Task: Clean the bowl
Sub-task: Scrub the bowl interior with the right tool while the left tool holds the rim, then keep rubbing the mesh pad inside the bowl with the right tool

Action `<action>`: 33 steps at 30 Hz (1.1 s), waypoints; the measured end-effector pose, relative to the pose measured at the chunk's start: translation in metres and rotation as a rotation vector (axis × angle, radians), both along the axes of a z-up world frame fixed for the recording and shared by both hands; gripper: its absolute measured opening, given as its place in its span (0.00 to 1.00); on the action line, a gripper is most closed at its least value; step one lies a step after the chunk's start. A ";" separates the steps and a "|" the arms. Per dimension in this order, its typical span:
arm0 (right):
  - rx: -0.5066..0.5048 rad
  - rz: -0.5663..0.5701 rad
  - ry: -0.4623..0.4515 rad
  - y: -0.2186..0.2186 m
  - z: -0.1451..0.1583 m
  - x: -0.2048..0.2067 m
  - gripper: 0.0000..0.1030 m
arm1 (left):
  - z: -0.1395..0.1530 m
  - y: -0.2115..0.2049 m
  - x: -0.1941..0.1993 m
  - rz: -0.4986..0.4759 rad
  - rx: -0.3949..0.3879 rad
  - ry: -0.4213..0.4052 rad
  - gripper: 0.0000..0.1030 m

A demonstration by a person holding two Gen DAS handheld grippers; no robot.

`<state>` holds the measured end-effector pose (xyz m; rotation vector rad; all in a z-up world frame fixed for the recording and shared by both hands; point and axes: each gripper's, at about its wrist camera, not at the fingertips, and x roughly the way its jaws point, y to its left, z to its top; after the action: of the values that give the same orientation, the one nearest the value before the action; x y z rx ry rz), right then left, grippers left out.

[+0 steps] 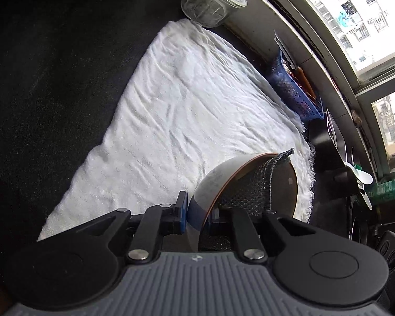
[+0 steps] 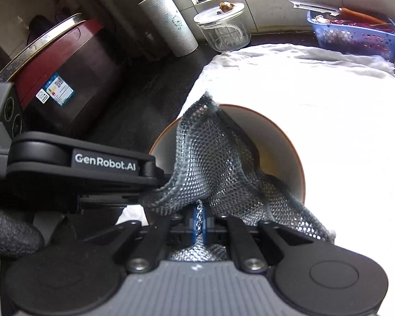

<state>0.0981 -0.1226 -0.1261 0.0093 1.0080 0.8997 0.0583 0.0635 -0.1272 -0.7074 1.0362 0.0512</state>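
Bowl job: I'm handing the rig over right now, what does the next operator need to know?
Left gripper: shut on the rim of the bowl, holding it tilted over the white towel.
Right gripper: shut on the mesh scrub cloth, which drapes into the bowl's opening.
Done: both grips set, cloth is inside.
Left: finish wiping the inside, then set the bowl down on the towel. How clean it is I can't judge.

A white towel (image 1: 186, 110) is spread over a dark counter (image 1: 47, 84). Beyond it, a lidded glass jar (image 2: 222, 27), a white cylinder (image 2: 168, 19) and a blue basket (image 2: 355, 38) are seen; a dark red cooker (image 2: 65, 79) is set left
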 end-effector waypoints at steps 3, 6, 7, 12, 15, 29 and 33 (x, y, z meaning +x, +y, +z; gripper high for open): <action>-0.161 0.137 -0.205 0.016 0.003 -0.014 0.04 | 0.009 -0.016 0.005 -0.167 0.160 -0.014 0.12; -0.301 0.291 -0.408 0.024 0.000 -0.031 0.04 | 0.020 -0.035 0.009 -0.348 0.371 -0.053 0.16; -0.331 0.327 -0.448 0.025 -0.001 -0.034 0.04 | 0.023 -0.039 0.010 -0.394 0.414 -0.061 0.17; -0.440 0.455 -0.585 0.024 -0.005 -0.041 0.04 | 0.029 -0.055 0.021 -0.565 0.542 -0.087 0.12; -0.479 0.493 -0.626 0.024 -0.006 -0.042 0.04 | 0.030 -0.044 0.024 -0.507 0.426 -0.111 0.10; -0.361 0.187 -0.467 0.019 0.001 -0.011 0.05 | 0.000 -0.013 0.012 -0.070 0.061 -0.145 0.12; -0.187 0.040 -0.240 0.008 0.004 0.001 0.05 | -0.002 -0.010 0.007 -0.013 0.011 -0.119 0.13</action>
<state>0.0990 -0.1149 -0.1223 -0.2713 0.8661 0.8186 0.0652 0.0532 -0.1292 -0.6854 0.9261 0.0034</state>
